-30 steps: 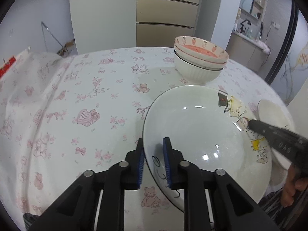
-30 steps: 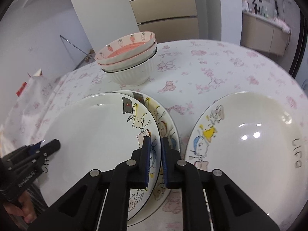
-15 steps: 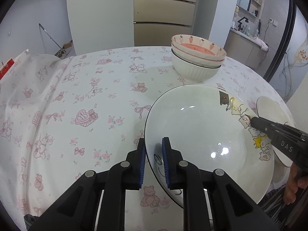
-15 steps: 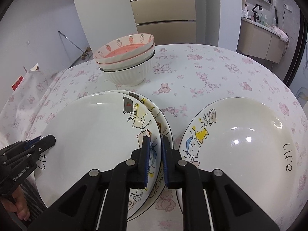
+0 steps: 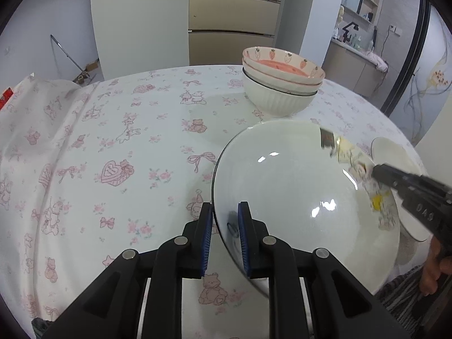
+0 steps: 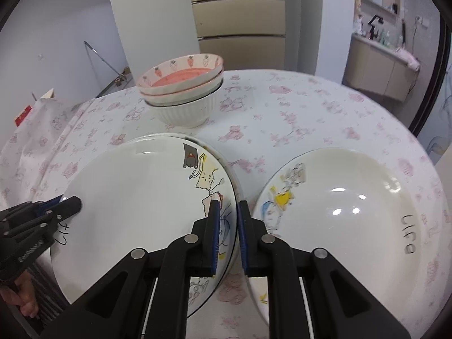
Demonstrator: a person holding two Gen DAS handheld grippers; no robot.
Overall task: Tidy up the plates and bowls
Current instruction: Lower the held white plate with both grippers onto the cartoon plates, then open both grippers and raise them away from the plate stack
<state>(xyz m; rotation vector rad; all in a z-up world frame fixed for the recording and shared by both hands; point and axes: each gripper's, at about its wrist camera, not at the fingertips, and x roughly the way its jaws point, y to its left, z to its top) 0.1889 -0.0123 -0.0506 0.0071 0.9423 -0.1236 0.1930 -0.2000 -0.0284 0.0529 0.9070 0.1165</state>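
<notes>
A white cat-print plate (image 5: 296,186) (image 6: 135,197) is held at both sides. My left gripper (image 5: 224,226) is shut on its near-left rim. My right gripper (image 6: 228,226) is shut on its opposite rim, and its fingers (image 5: 395,178) show in the left wrist view. A second plate's rim (image 6: 230,175) shows just under it. Another white plate with a cartoon print and the word "Life" (image 6: 353,212) lies to the right. A stack of bowls (image 5: 279,84) (image 6: 183,96), strawberry-print ones on a white ribbed one, stands at the back.
The round table (image 5: 113,141) has a white cloth with pink bears and bows. A cabinet (image 5: 231,19) stands behind it, and a counter (image 6: 381,65) is at the far right. A hand (image 6: 25,299) holds the left tool.
The held plate has moved up and to the right, and now covers most of the plate under it. Both grippers stay shut on its rim.
</notes>
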